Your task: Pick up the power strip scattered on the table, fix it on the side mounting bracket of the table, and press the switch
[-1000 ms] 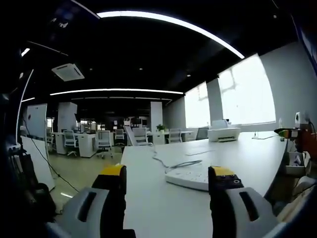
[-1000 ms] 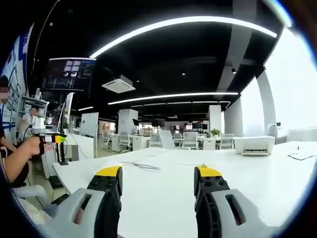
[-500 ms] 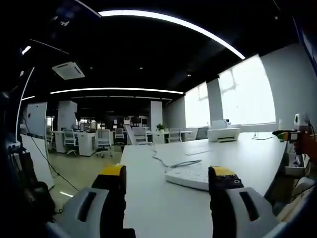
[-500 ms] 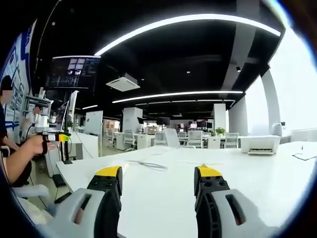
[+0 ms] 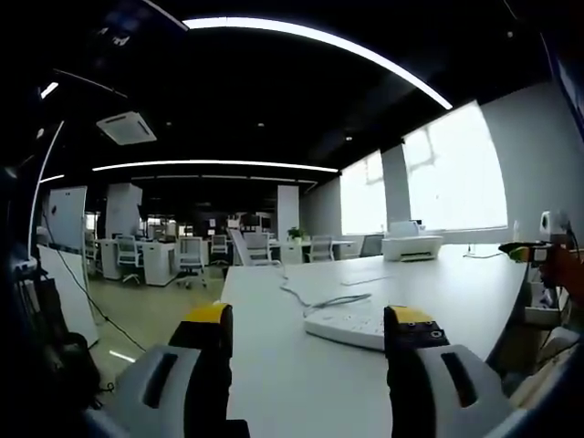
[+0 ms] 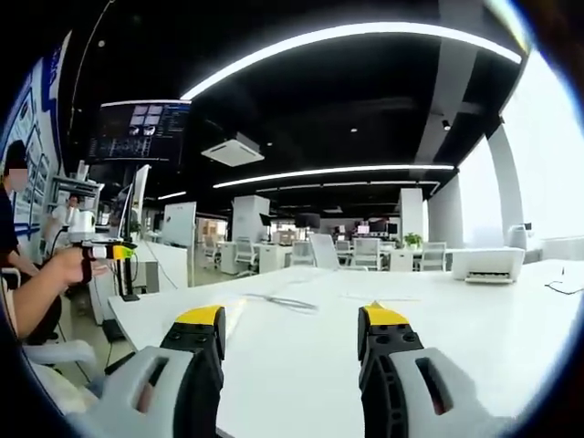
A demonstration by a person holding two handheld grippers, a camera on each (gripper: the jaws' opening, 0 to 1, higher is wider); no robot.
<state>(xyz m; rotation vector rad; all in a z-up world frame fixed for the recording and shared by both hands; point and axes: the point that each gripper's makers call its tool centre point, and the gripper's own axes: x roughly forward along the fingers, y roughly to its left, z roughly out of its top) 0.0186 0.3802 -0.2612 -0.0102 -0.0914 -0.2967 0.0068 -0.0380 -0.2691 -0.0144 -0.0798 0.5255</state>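
Observation:
A white power strip (image 5: 349, 325) lies flat on the white table (image 5: 292, 383), just beyond and between my left gripper's (image 5: 310, 318) yellow-tipped jaws, nearer the right one. Its grey cable (image 5: 310, 300) curls away across the table. The left gripper is open and holds nothing. My right gripper (image 6: 292, 319) is also open over the table (image 6: 301, 374), with a loop of cable (image 6: 283, 301) lying farther off. Each gripper appears small in the other's view: the right gripper (image 5: 527, 248) at the far right, the left gripper (image 6: 102, 249) in a hand at the far left.
A white printer (image 5: 412, 246) stands at the table's far end, seen also as the printer (image 6: 488, 265) at the right. The table's left edge (image 5: 224, 301) drops to an open office floor with desks and chairs (image 5: 192, 260). A seated person's forearm (image 6: 36, 292) is at the left.
The right gripper view has drifted a little, so the room has slid rightward in it. The left gripper view is nearly unchanged. Both grippers stay open and the power strip has not moved.

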